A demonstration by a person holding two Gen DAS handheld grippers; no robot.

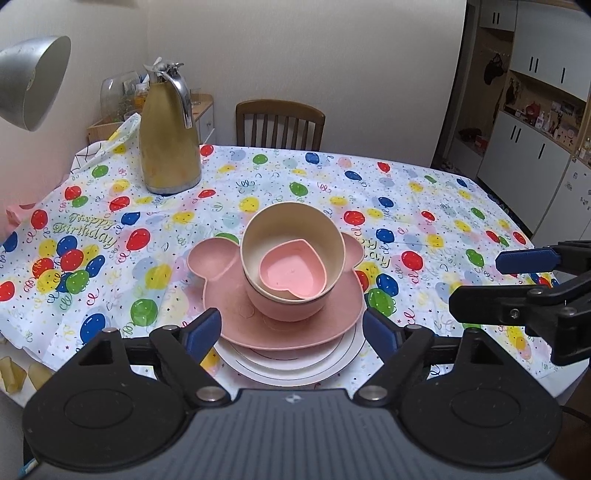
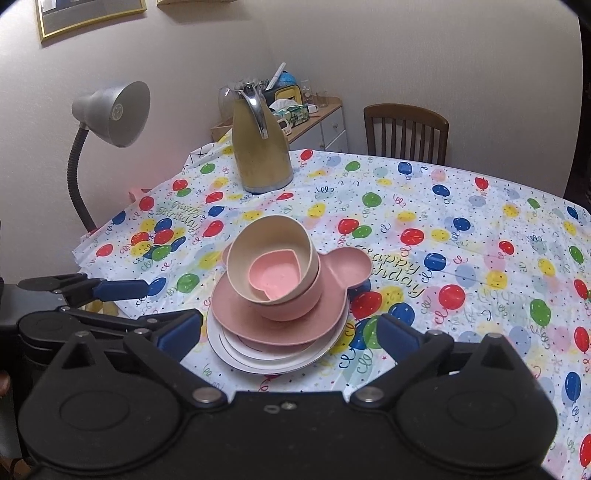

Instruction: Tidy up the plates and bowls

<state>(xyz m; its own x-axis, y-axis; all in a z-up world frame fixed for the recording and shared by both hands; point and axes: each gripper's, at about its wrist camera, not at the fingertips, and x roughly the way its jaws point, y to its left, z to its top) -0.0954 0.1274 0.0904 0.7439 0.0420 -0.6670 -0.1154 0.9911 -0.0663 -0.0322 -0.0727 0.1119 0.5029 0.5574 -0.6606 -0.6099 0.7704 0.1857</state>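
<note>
Stack (centre of frame) looks finished; left gripper and right gripper, both wide and empty, should retreat without touching it.

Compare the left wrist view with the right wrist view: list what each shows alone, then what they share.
Left wrist view only: white cabinets along the right wall.

Right wrist view only: gold-framed pictures on the wall and the lamp's flexible neck.

Both: the stack of dishes, with a heart-shaped dish in a cream bowl, in a pink bowl, on an eared pink plate over white plates; the gold jug; a wooden chair; both grippers open.
</note>
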